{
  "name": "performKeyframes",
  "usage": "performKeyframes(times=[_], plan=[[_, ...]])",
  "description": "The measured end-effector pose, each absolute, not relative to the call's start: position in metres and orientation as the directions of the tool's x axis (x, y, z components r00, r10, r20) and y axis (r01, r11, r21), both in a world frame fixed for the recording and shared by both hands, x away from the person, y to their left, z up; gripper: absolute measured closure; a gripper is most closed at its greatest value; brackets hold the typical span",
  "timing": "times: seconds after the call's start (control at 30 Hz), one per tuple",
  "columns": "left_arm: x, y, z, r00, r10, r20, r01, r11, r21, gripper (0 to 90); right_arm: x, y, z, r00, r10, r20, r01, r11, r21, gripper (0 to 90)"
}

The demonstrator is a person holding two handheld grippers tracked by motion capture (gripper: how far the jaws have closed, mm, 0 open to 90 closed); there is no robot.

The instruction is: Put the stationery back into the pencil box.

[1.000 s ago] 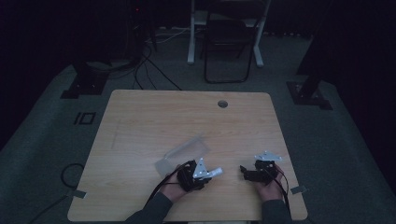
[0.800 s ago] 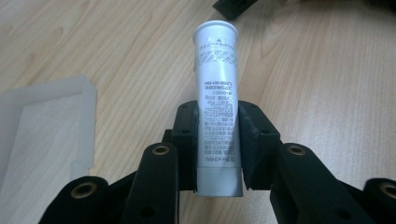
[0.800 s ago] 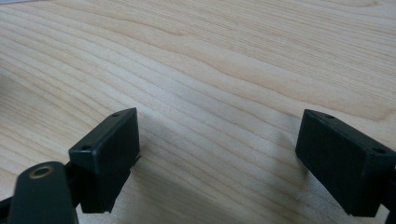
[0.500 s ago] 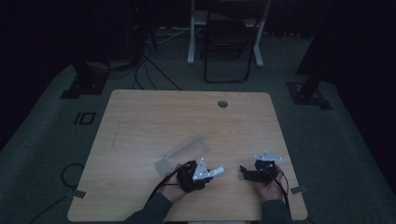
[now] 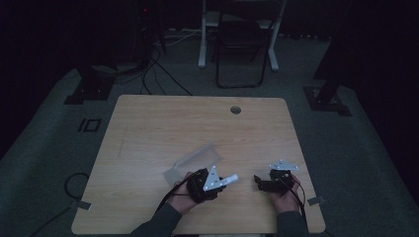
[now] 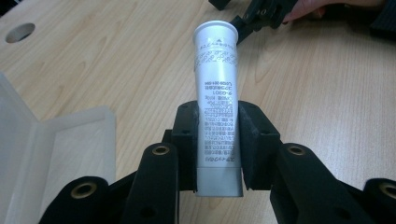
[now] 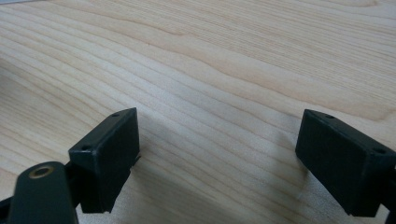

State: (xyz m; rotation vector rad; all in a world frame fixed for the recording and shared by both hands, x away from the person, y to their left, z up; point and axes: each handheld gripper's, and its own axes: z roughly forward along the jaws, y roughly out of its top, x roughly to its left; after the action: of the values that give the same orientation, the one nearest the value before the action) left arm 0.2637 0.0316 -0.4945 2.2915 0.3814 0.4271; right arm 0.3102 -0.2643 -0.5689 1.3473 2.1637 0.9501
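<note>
Pale wood forms the top of a square table [image 5: 163,128], seen from above in a dim room with dark carpet around it, and a small round hole [image 5: 235,109] sits near the middle of the table's far edge. Next in size comes a clear plastic case [image 5: 193,162], lying open and flat just near-side of the table's centre; in the left gripper view its frosted wall [image 6: 28,154] stands at the left of the frame. Close to the table's near edge, two hands come in from below, each holding a black gripper. The left gripper [image 5: 213,183] sits just below the case, slightly left of the middle of the near edge, with a grey three-cornered plate on top. Its jaws are clamped on a white tube [image 6: 218,112], pressing against the lower half from both sides, so the flat crimped end sits between the foam pads and the round cap end points away, toward the other hand. Small printed text covers the tube, too fine to read. From above, the tube [image 5: 229,179] shows as a short white stub poking out to the right of the left gripper, lifted off the wood. The right gripper [image 5: 259,180] rests near the table's near right corner, well apart from the tube; in its own view its jaws [image 7: 219,154] stand wide apart with only bare wood grain between them.
</note>
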Motion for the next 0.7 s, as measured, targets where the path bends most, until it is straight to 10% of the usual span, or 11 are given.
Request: performKeyframes(times=[0.7], plan=[[0.261,0.033,-0.476,0.893,0.397,0.212,0.108,-0.646,0.756,70.9,0.310,-0.264,-0.569,-0.443,0.897,0.006,0.611,0.297,0.734,13.4]])
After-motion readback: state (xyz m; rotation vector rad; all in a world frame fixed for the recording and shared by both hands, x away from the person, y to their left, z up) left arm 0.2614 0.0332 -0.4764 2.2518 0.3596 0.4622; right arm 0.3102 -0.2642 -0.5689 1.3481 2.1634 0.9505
